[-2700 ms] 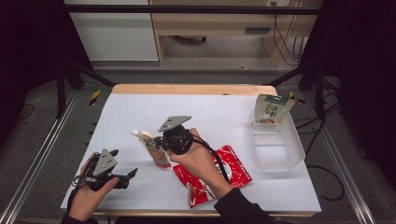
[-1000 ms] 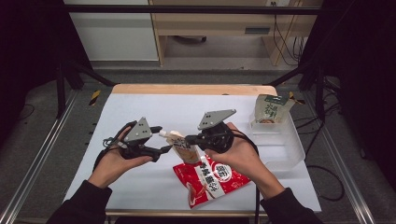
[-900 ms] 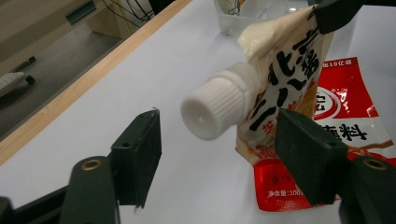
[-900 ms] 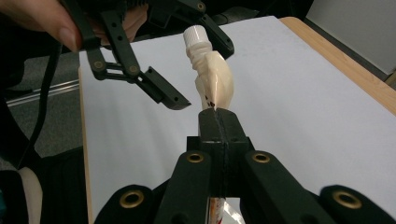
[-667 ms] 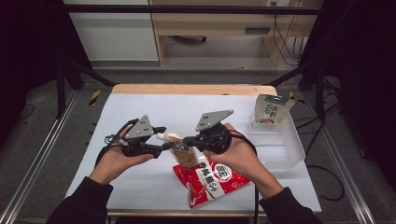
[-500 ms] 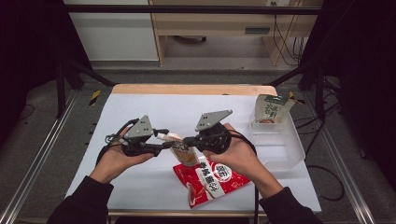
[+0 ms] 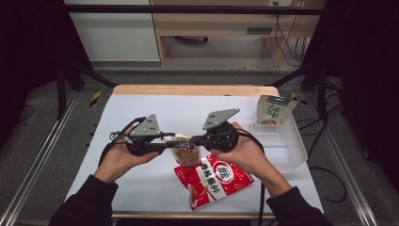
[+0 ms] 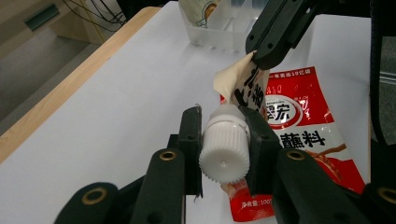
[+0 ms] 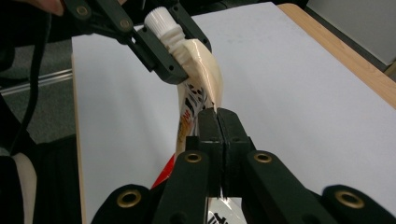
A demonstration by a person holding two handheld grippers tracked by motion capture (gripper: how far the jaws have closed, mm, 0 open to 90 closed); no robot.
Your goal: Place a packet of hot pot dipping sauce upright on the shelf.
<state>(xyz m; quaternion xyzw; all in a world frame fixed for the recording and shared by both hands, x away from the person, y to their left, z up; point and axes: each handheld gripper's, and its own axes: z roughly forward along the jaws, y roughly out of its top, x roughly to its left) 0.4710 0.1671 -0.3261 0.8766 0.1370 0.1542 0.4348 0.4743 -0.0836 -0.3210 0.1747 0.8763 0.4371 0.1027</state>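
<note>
1. Left claw [image 8: 223,140]: jaws just closed, now clamped on the white cap [image 8: 225,148] of the pouch [image 7: 186,151].
2. Right claw [image 9: 218,122]: pinched together on the pouch edge, held above the bench [image 7: 141,113].
3. Judgement: cap secured; unscrewing can be started.
4. Red packet [image 7: 214,181]: lying below.

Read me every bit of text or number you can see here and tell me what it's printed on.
"蘸料": large white characters on the red sauce packet.
"10亿袋": end of the small white line along that packet's top edge; the rest is blurred.
"100": small print at the packet's bottom edge; what follows is hidden.
Round logo on the red packet: too blurred to read.
Spouted pouch: black characters, creased, unreadable.
Carton in the clear bin: print too small.
</note>
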